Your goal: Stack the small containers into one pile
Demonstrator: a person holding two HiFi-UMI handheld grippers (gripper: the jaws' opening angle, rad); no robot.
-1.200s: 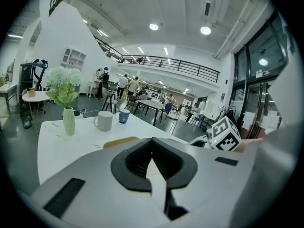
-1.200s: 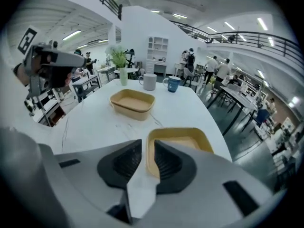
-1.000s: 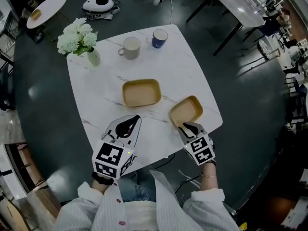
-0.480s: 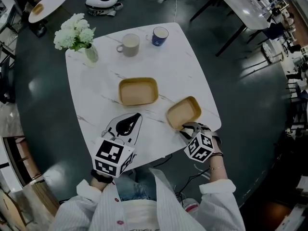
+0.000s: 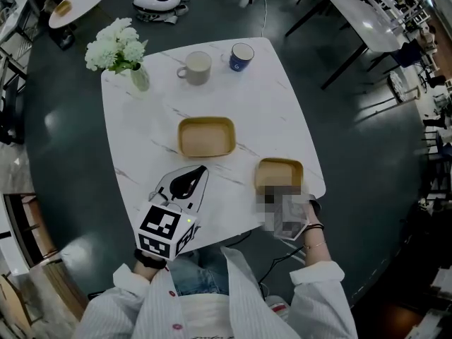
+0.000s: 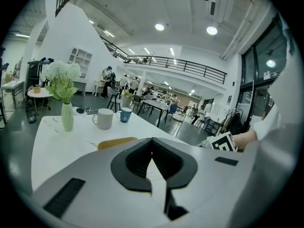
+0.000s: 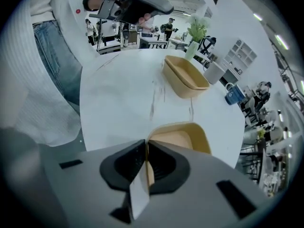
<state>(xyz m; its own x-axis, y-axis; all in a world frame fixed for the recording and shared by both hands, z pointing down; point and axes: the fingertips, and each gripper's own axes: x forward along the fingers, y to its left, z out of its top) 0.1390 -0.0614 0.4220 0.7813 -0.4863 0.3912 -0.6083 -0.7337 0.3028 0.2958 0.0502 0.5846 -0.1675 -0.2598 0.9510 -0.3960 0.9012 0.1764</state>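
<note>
Two shallow tan containers lie on the white marble table [image 5: 265, 97]. One container [image 5: 205, 137] sits at the table's middle, also seen ahead as the far container [image 7: 185, 77]. The second container [image 5: 280, 173] rests near the right front edge. My right gripper [image 7: 146, 148] is shut on this near container's [image 7: 183, 136] closest wall; in the head view a mosaic patch covers that gripper. My left gripper [image 5: 188, 184] hovers at the front edge, left of both containers, with its jaws [image 6: 152, 158] shut and nothing between them.
At the table's far side stand a white mug [image 5: 195, 68], a blue mug [image 5: 241, 56] and a vase of white flowers [image 5: 117, 48]. The near container lies close to the table's right corner. Other tables and chairs stand on the dark floor around.
The right gripper has swung round with the near container, which has turned from a diagonal lie to square with the table edge. The left gripper has stayed put.
</note>
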